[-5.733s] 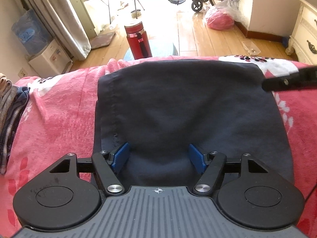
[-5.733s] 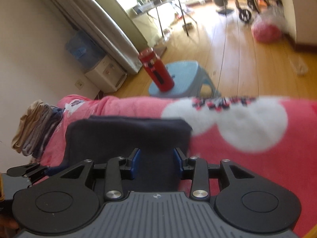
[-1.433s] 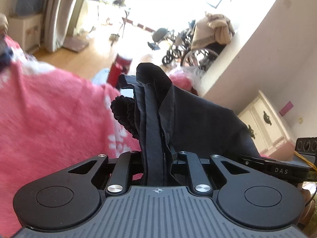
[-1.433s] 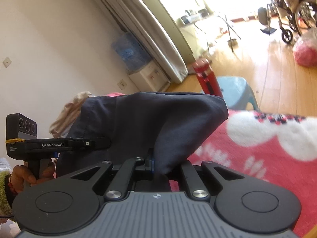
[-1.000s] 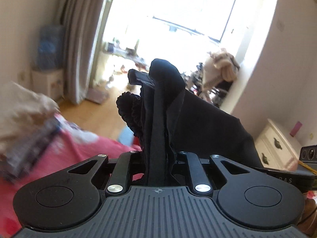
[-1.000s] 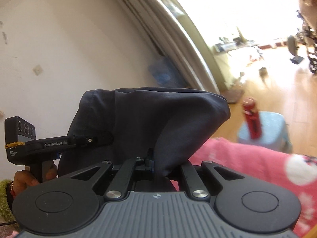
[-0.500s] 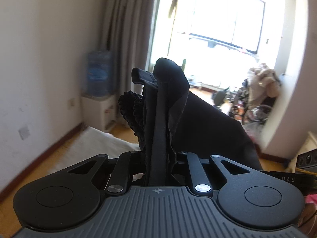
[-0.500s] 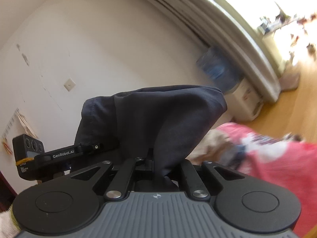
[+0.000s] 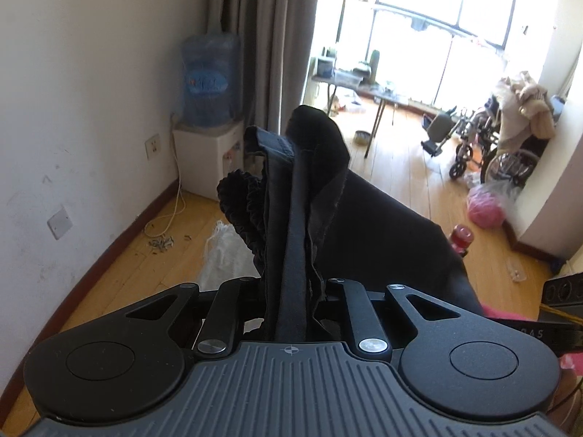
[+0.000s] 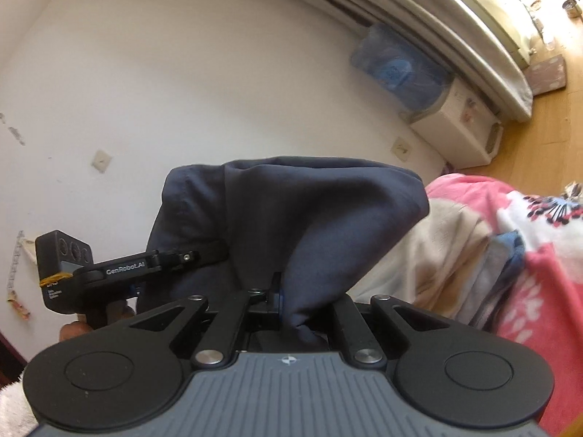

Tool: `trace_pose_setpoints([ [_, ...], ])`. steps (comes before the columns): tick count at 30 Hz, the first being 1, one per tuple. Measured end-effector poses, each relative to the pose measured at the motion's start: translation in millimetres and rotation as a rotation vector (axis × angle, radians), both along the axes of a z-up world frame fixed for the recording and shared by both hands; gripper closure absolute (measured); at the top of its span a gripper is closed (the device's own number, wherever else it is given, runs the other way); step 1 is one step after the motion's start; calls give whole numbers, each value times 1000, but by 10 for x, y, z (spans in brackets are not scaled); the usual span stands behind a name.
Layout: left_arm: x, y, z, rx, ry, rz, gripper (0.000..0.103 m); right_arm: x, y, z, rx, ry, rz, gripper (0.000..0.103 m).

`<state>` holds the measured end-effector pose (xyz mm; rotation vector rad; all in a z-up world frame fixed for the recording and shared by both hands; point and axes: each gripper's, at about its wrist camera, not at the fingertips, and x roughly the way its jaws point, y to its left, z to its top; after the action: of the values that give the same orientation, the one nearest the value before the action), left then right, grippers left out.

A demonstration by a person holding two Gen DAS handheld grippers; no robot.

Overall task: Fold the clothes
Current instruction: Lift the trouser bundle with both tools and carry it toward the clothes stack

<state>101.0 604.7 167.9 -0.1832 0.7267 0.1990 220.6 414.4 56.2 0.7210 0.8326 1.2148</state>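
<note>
Two black two-finger grippers, the left gripper (image 9: 291,291) and the right gripper (image 10: 288,302); one dark navy cloth garment (image 10: 291,218) pinched in both; one blue water-cooler bottle (image 9: 211,76) ahead to the left; one pink flowered blanket (image 10: 546,255) to the right; one stack of folded clothes (image 10: 455,262) on it.

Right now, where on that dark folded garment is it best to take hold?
Probably where it is held: the dark garment is pinched at its two near corners, left gripper on the bunched, elastic-edged end, right gripper on the smoother end. Coming from the near edge keeps the folded layers together.
</note>
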Motion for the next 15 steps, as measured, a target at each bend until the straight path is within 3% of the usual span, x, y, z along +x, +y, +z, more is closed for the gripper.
trace_pose_setpoints([
  [5,216,332,-334,-52,75,-10,87,217,117,-254,-15,53,-22,98],
  [9,388,579,-636,-133,174,34,72,333,179,-412,-28,97,-23,98],
  [12,281,865,-678,-250,122,93,66,369,188,-487,-26,117,-12,98],
  [15,80,1145,-604,-383,16,218,65,402,217,-504,-28,118,-3,98],
])
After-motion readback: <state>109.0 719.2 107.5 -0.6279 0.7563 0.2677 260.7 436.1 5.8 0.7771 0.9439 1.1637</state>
